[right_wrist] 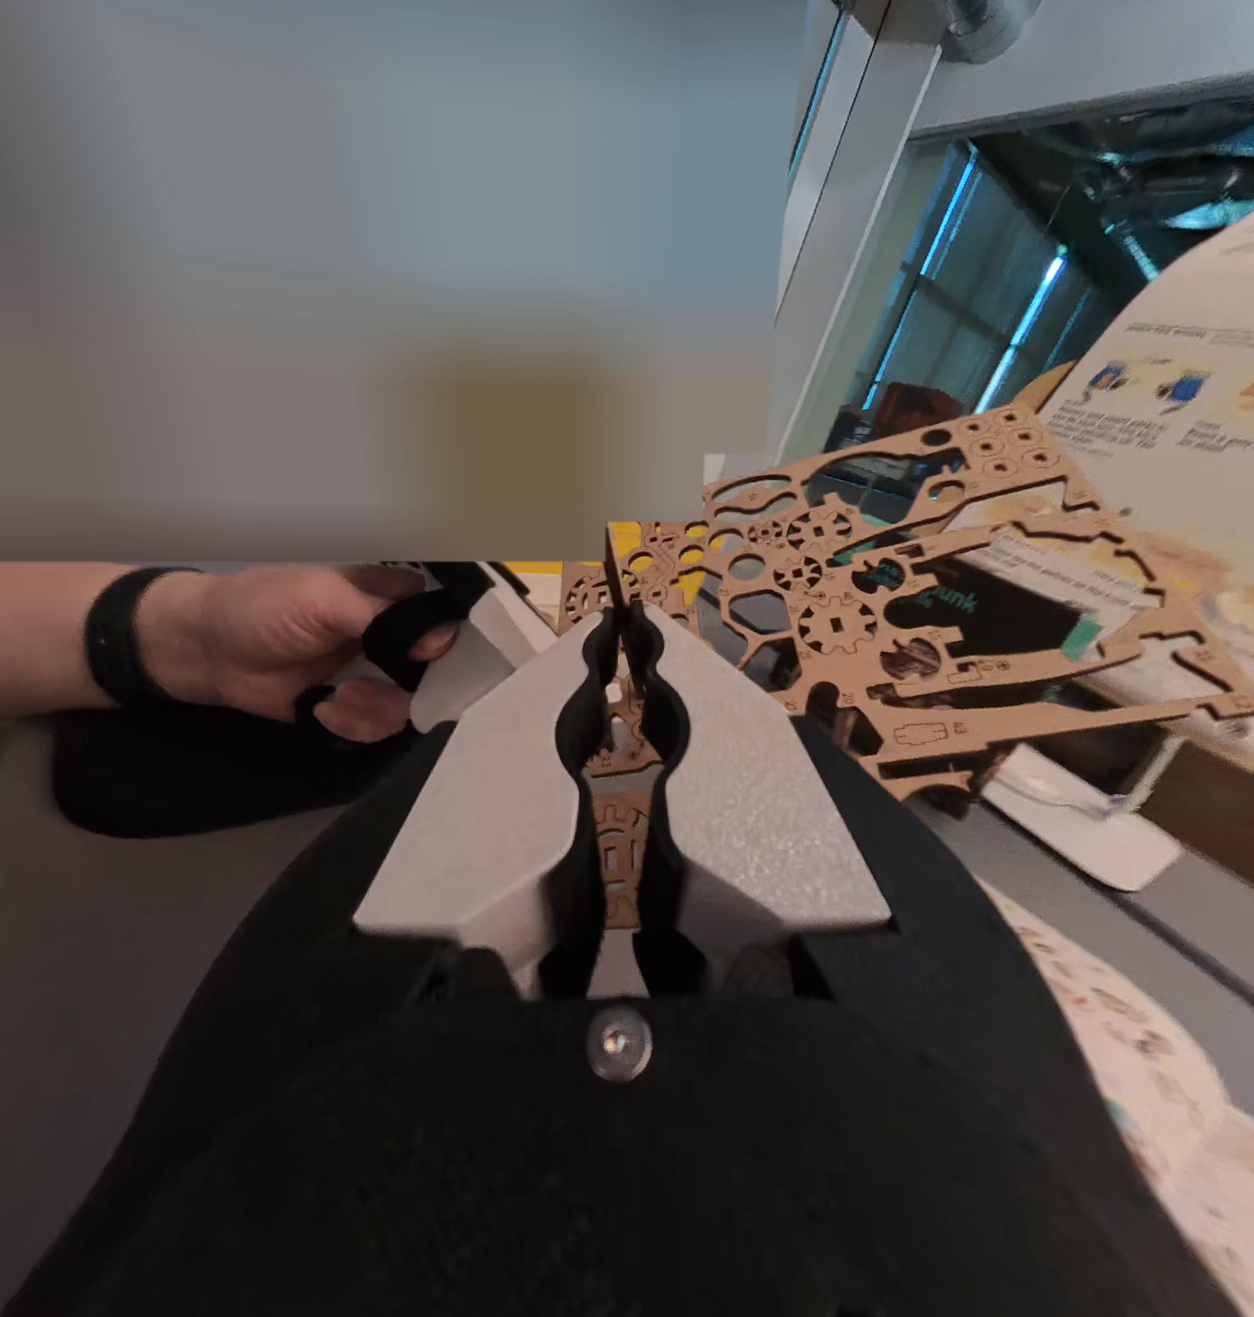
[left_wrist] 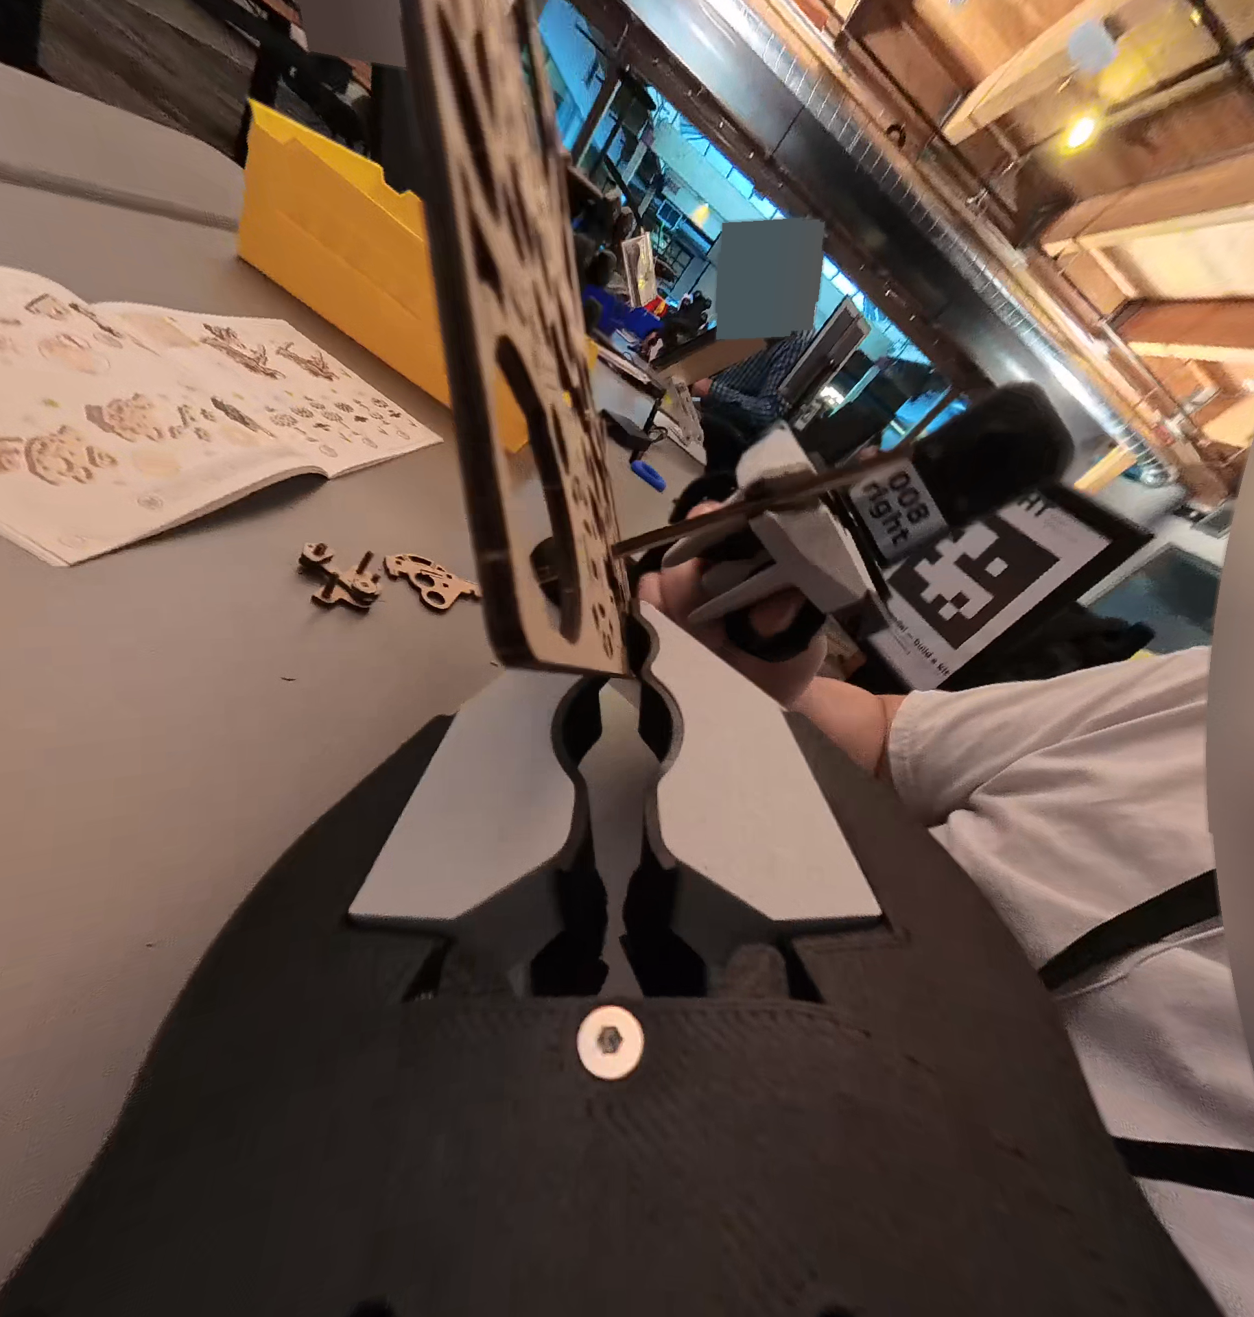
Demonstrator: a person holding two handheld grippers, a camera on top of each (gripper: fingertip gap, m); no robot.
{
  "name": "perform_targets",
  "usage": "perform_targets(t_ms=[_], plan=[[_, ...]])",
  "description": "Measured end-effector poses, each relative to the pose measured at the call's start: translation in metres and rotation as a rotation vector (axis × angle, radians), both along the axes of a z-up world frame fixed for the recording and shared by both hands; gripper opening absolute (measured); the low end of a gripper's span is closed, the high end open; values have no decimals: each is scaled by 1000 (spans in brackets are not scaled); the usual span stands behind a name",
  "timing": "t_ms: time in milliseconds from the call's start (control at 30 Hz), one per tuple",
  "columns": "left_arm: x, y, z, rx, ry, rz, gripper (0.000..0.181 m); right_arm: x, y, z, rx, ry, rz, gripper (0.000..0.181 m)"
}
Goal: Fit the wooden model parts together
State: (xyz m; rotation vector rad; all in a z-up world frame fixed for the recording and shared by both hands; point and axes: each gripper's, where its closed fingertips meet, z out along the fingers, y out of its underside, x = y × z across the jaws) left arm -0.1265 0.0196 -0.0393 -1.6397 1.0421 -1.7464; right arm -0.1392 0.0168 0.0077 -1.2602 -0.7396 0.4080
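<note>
My left claw (left_wrist: 620,684) pinches the lower edge of a laser-cut wooden sheet (left_wrist: 531,370), held upright off the worktop (left_wrist: 146,713), near its middle. My right claw (right_wrist: 620,627) is pressed onto a second thin wooden sheet (right_wrist: 620,855), seen edge-on between its pads; in the left wrist view this piece (left_wrist: 745,509) meets the upright sheet edge to face.

Handling, my guess: light, stiff plywood, but riddled with cut-outs, so the narrow bridges would snap under twist. Best gripped on solid border, close to the joint, pushing straight.

Two small loose wooden parts (left_wrist: 389,574) lie on the worktop just left of the upright sheet. Beyond them an open instruction booklet (left_wrist: 168,420) toward the left edge, and a yellow bin (left_wrist: 339,235) at the far edge.

In the right wrist view more cut-out sheets (right_wrist: 966,606) rest tilted on a box (right_wrist: 1002,627), near my right claw; a careless swing could catch them. My hand (right_wrist: 289,641) grips the left claw's handle.
</note>
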Motion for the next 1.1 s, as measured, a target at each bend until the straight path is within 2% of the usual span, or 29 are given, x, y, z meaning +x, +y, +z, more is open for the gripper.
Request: perform_targets(t_ms=[133,300,467,633,767,800,833,867,1000,1100], plan=[[2,-9,2,-7,-5,-45,4,9,2,3,-105,158,96,1],[2,-5,-1,7,11,-22,5,13,6,-1,-189,239,151,0],[-4,12,-3,-70,4,46,0,-8,-1,-14,-74,18,55,3],[-1,7,-7,-7,48,43,1,2,5,-9,-70,34,25,0],[-2,16,-21,-41,116,87,1,4,10,-27,-164,-83,-16,3],[-3,20,-24,-32,138,107,1,5,10,-30,-190,-121,-27,14],[-5,24,-28,4,173,137,1,7,9,-31,-217,-157,-47,34],[-6,29,-30,58,202,173,1,10,6,-31,-254,-197,-65,46],[-8,35,-29,288,290,278,0,12,-8,-16,-343,-309,-134,43],[-4,30,-28,387,316,299,0,13,2,-33,-406,-494,-256,41]])
